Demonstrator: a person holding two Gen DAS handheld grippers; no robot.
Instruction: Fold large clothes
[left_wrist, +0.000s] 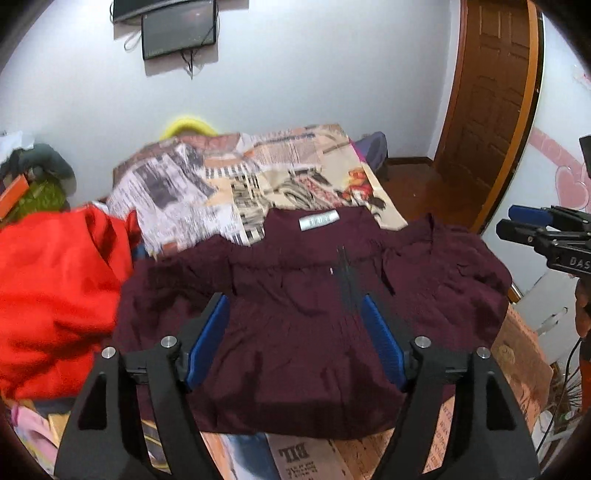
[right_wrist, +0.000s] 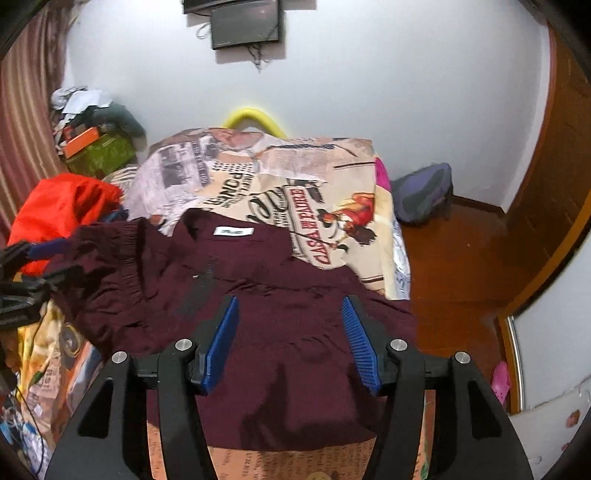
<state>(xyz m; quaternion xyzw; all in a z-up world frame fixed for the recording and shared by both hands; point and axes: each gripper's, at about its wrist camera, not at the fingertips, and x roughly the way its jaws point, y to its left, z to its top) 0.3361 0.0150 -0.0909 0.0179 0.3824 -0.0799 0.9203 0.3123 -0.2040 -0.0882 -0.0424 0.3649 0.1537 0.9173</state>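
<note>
A large maroon shirt (left_wrist: 306, 302) lies spread on the newspaper-print bed cover (left_wrist: 280, 173), its white neck label (left_wrist: 318, 221) at the far edge. It also shows in the right wrist view (right_wrist: 266, 295), with the label (right_wrist: 233, 231) near its collar. My left gripper (left_wrist: 295, 306) is open and empty above the shirt's middle. My right gripper (right_wrist: 290, 306) is open and empty above the shirt's right half. The right gripper shows at the right edge of the left wrist view (left_wrist: 517, 219), and the left gripper at the left edge of the right wrist view (right_wrist: 40, 254).
A red garment (left_wrist: 51, 295) is heaped on the bed's left side (right_wrist: 59, 210). Boxes and clutter (right_wrist: 92, 144) stand at the far left corner. A dark bag (right_wrist: 424, 195) lies on the wooden floor (right_wrist: 458, 258) right of the bed. A wooden door (left_wrist: 491, 92) is at the right.
</note>
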